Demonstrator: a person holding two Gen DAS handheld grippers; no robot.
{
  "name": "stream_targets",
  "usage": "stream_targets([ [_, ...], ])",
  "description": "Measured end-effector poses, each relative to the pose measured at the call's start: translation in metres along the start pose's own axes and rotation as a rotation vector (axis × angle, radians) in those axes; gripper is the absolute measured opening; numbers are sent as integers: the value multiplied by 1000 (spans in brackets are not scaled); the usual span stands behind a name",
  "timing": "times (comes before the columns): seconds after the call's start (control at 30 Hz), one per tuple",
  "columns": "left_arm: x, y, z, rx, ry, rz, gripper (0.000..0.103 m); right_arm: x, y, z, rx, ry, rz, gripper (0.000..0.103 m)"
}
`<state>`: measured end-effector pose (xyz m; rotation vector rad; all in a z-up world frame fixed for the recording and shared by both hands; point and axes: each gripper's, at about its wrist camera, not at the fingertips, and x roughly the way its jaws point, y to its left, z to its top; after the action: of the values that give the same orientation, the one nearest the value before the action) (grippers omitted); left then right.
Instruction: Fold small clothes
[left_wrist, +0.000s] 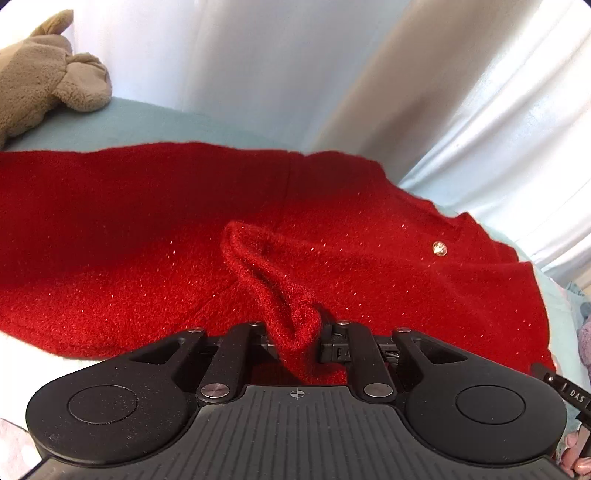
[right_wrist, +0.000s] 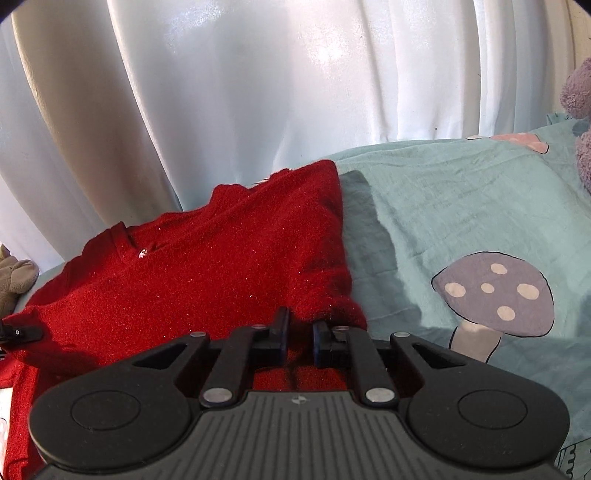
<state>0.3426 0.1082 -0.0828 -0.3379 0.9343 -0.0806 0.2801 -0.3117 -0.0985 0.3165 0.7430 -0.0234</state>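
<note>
Red fuzzy sweater (left_wrist: 129, 229) lies spread on the bed (right_wrist: 443, 206), glinting with sparkle threads. Left tool (left_wrist: 295, 332) pinches a raised fold; right tool (right_wrist: 299, 332) clamps its edge.

place: home bedroom | cues: mushroom-print bedsheet (right_wrist: 461, 221); plush toy (left_wrist: 40, 70); pale curtain (right_wrist: 258, 92)

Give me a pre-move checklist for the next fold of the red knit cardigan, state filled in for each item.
1. Left gripper pinching a bunched fold of the red knit cardigan: ok.
2. Right gripper clamped on the cardigan's edge: ok.
3. Cardigan lying flat: not ok, it ridges upward.
4. Metallic button facing up: ok.
5. Teal mushroom-print sheet bare beside the cardigan: ok.
6. Beige plush toy clear of the cardigan: ok.
</note>
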Motion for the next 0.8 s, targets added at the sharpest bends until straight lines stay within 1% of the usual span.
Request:
stream_targets([
  [0.03,1,1,-2,2,-5,8,26,0,0,0,-7,2,1,11],
  [0.13,-9,7,-2,-21,-17,23,29,-5,-2,7,-4,44,11,12],
  [0.17,-13,9,-2,-34,-26,19,29,-10,-3,10,6,61,23,15],
  [0.2,-19,12,-1,-45,-39,17,30,-16,-4,12,12,67,29,16],
  [0.27,-23,16,0,-55,-47,13,30,-31,2,14,-14,62,18,19],
  [0.33,-21,18,-1,-56,-37,13,30,-46,11,16,-64,24,9,21],
  [0.37,-17,18,-1,-56,-26,23,29,-50,17,17,-84,5,11,21],
  [0.4,-13,18,-2,-57,-14,31,27,-51,24,18,-105,-7,33,21],
  [0.43,-11,18,-3,-60,-9,36,23,-48,30,19,-120,-9,55,21],
  [0.5,-13,17,-4,-61,-20,37,20,-36,46,17,-164,5,63,21],
  [0.6,-15,13,-3,-50,-22,49,17,-16,67,10,-244,25,65,15],
  [0.63,-15,13,-3,-49,-19,54,16,-10,73,8,-264,33,58,13],
  [0.77,-15,11,-3,-41,-19,61,15,10,86,-2,-327,58,25,12],
  [0.8,-14,11,-3,-38,-19,61,15,12,88,-4,-341,52,17,12],
])
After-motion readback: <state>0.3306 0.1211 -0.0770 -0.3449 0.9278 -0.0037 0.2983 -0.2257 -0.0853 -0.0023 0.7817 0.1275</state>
